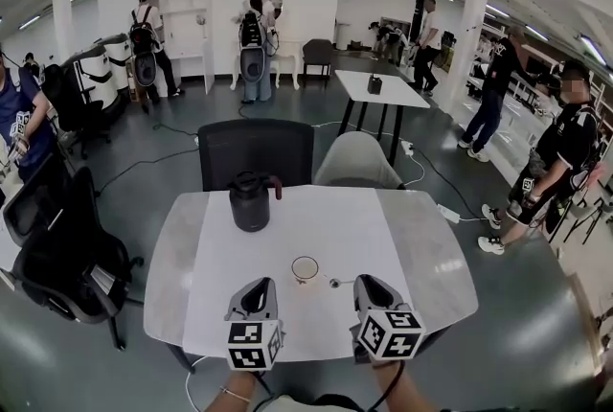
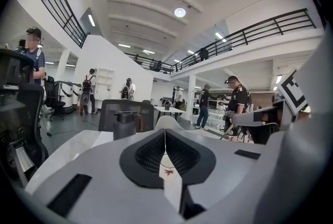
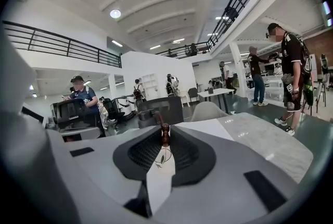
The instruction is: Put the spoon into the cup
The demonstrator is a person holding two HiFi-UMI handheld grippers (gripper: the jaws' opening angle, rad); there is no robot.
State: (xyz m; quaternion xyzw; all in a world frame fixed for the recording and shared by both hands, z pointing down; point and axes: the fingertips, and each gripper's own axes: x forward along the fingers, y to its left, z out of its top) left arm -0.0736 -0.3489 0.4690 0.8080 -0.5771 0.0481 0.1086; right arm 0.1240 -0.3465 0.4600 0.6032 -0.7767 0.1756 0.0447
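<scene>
A small white cup (image 1: pixel 305 268) stands on the white mat (image 1: pixel 287 228) near the table's front. Just right of it lies the spoon (image 1: pixel 336 283), its bowl on the mat and its handle running to my right gripper (image 1: pixel 361 283). In the right gripper view the right gripper (image 3: pixel 165 133) is shut on the spoon's brown handle end (image 3: pixel 165 131), which pokes up between the jaws. My left gripper (image 1: pixel 259 286) hovers left of the cup. In the left gripper view the left gripper (image 2: pixel 165 134) is shut with nothing in it.
A black kettle (image 1: pixel 251 201) stands at the mat's far left. Behind the round grey table (image 1: pixel 431 257) are a dark chair (image 1: pixel 256 151) and a light chair (image 1: pixel 356 161). An office chair (image 1: pixel 67 257) sits to the left. Several people stand around the hall.
</scene>
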